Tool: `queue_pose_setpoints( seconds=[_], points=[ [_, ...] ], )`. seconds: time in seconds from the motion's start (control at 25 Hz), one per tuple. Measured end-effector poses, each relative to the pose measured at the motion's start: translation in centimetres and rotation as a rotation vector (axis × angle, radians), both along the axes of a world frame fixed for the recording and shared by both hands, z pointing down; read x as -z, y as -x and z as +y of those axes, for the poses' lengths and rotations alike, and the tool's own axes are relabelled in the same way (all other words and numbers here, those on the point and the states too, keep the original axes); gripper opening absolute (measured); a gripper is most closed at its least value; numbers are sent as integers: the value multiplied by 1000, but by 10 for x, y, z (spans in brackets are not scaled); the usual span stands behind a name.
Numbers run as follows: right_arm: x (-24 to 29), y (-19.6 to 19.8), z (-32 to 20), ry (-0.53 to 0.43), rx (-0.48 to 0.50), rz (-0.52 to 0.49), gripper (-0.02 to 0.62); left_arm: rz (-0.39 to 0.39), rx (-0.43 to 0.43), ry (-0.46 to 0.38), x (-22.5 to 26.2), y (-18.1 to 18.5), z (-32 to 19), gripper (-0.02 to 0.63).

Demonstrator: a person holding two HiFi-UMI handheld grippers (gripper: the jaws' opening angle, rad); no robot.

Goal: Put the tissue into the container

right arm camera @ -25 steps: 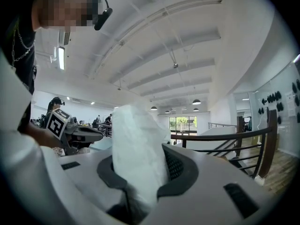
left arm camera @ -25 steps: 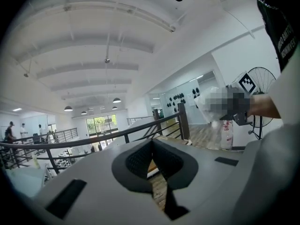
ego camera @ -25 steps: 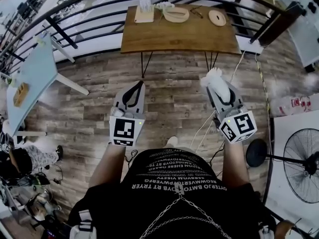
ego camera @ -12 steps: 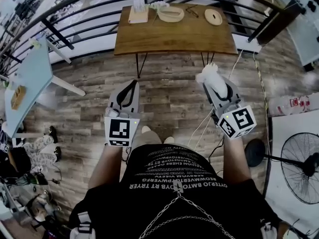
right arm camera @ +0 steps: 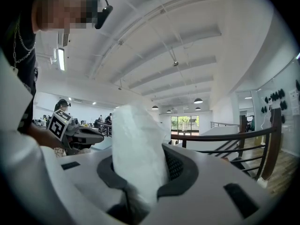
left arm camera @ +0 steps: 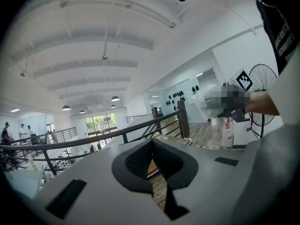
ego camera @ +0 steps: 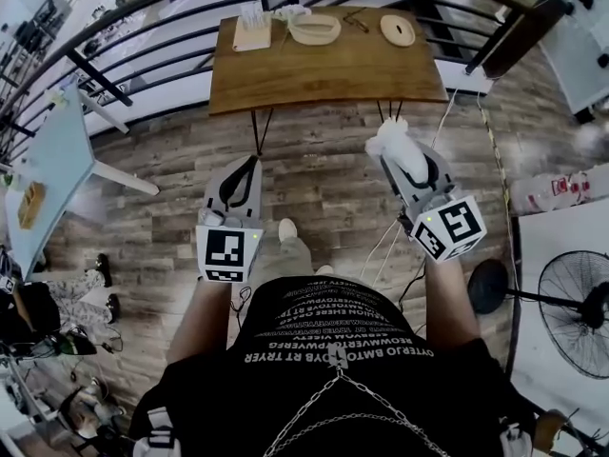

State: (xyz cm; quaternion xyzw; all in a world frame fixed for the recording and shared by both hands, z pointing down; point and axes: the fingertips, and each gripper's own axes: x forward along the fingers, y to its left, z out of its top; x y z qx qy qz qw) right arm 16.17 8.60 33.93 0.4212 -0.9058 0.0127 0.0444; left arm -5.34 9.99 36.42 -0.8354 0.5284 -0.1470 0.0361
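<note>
Head view: wooden table [ego camera: 324, 69] stands by the railing [ego camera: 143, 12], well ahead of the person. The right gripper [ego camera: 400, 160] is clamped on the white tissue [ego camera: 388, 139], held above the floor and short of the table. The left gripper [ego camera: 245, 165] is pinched together with nothing in it. A pale oval container [ego camera: 314, 29] sits at the table's far edge.
</note>
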Motion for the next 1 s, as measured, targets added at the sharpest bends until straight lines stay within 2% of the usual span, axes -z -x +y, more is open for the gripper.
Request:
queue_pose_setpoints(
  seconds=[0.48,1.0],
  points=[
    [0,9,-37,2,-35,1,117,9,-8,23,-9,13,-40,25],
    [-8,33,-89,30,-25,-5,118,5,-29,49,-16,25,-91,25]
  ],
)
